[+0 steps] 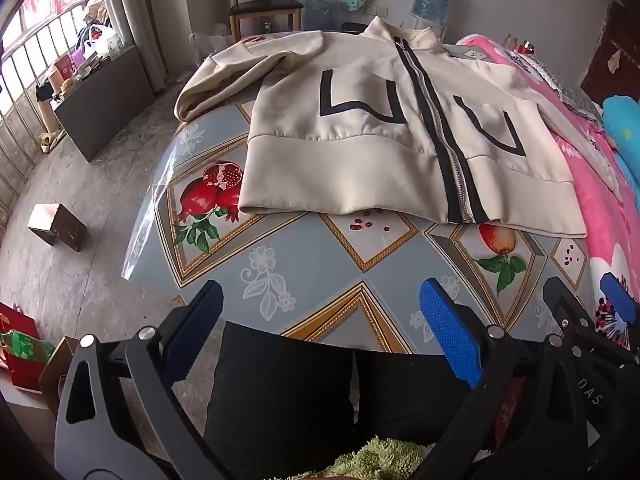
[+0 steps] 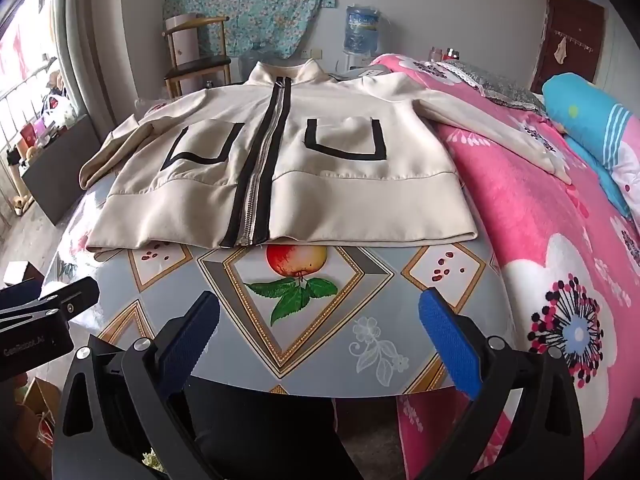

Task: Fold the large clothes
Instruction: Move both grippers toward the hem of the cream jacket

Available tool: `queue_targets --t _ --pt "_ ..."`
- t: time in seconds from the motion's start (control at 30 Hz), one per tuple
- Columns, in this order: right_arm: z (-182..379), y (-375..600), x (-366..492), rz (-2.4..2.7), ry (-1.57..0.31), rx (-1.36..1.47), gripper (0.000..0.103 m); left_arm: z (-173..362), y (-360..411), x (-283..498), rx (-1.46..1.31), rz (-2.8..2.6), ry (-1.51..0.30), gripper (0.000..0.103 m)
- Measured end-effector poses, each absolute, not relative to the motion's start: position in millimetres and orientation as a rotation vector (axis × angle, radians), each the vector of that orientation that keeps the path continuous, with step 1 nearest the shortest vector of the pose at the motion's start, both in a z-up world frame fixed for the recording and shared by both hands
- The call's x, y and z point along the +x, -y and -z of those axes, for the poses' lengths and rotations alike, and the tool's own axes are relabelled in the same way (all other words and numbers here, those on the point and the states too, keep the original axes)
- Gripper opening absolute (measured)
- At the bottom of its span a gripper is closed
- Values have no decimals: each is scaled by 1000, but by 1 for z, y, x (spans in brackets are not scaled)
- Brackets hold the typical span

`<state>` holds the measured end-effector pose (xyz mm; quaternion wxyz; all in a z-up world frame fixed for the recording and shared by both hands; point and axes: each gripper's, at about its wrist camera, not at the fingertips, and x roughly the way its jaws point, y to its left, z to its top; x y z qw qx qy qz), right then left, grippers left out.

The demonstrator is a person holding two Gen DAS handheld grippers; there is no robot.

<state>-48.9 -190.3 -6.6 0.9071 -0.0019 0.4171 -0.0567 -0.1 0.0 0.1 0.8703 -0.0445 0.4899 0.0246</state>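
A cream zip-up jacket (image 1: 360, 144) (image 2: 280, 184) with black pocket trim and a black-edged zipper lies flat, front up, on the fruit-patterned table (image 1: 304, 264) (image 2: 360, 300). Its hem faces me and its collar points away. One sleeve hangs off the table's left edge; the other drapes onto the pink blanket at right. My left gripper (image 1: 320, 300) hovers open over the table's near edge, short of the hem, nothing between its blue pads. My right gripper (image 2: 320, 312) is likewise open and empty, just before the hem near the zipper. The right gripper's tip (image 1: 616, 296) shows at the left wrist view's right edge.
A bed with a pink flowered blanket (image 2: 552, 248) abuts the table's right side. A wooden chair (image 1: 264, 4) and a water dispenser (image 2: 362, 36) stand beyond the table. A brown box (image 1: 58, 226) sits on the concrete floor at left. A person's dark trousers (image 1: 320, 392) are below the grippers.
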Motion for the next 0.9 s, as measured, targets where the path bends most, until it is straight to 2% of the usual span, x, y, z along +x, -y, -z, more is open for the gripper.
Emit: queue_targets --t 0.9 --pt "2 193 -48 90 -874 27 97 -5 3 1 -86 -50 -1016 95"
